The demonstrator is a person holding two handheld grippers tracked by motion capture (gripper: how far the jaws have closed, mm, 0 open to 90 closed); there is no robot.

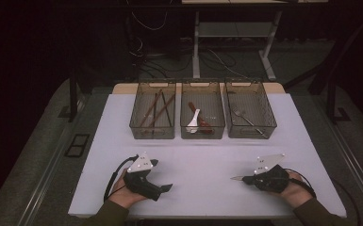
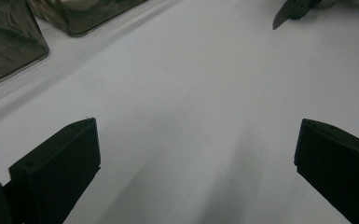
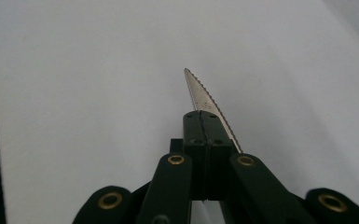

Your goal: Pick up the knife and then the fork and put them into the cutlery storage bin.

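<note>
My right gripper rests on the white table at the front right, shut on a serrated metal knife whose blade sticks out past the closed jaws toward the table's middle. In the high view the knife tip points left. My left gripper lies at the front left, held by a hand, its jaws wide apart with bare table between them. In the left gripper view its two fingers frame empty tabletop, and the knife tip shows far off at the top right.
Three clear bins stand in a row at the table's far edge: the left bin holds chopsticks, the middle bin spoons, the right bin a fork. Cables and desk legs lie beyond on the floor.
</note>
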